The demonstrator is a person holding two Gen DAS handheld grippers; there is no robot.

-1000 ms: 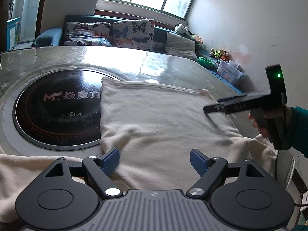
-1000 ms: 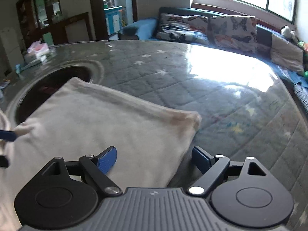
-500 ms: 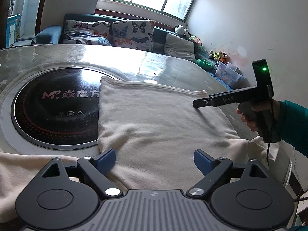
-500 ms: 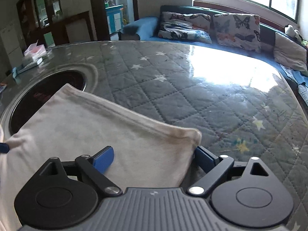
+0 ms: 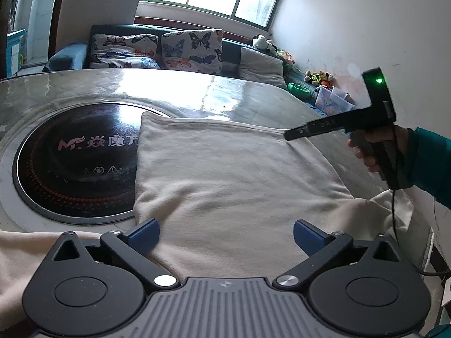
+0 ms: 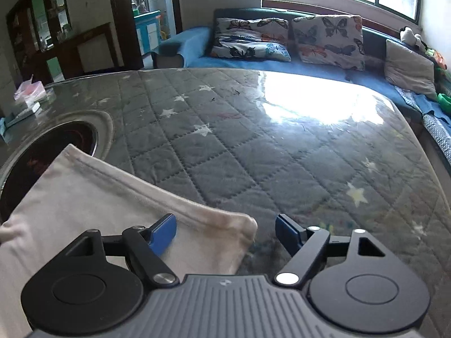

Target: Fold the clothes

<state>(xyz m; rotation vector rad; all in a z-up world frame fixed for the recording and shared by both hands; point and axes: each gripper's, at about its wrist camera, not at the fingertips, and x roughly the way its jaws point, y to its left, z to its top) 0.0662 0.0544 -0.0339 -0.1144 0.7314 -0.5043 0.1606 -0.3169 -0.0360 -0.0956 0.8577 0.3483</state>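
Observation:
A cream garment (image 5: 231, 174) lies flat on the table, one far corner over the cooker's rim. My left gripper (image 5: 225, 236) hangs low over its near edge, jaws opening wide, the cloth under them and neither pad pressing on it. In the right wrist view the garment's far right corner (image 6: 239, 225) lies between the fingers of my right gripper (image 6: 225, 232). Its jaws are closing, the left pad over the cloth and the right pad over bare table, not pinching. From the left wrist view, the right gripper (image 5: 293, 134) reaches that corner from the right.
A round black induction cooker (image 5: 73, 163) is set into the table left of the garment. The table's grey quilted cover (image 6: 253, 140) stretches beyond it. A hand with a teal sleeve (image 5: 428, 166) holds the right gripper. A sofa with butterfly cushions (image 5: 157, 50) stands behind.
The right gripper has moved to the garment's far right corner, and its jaws have narrowed around it. The left gripper's jaws have spread wider while it kept its place.

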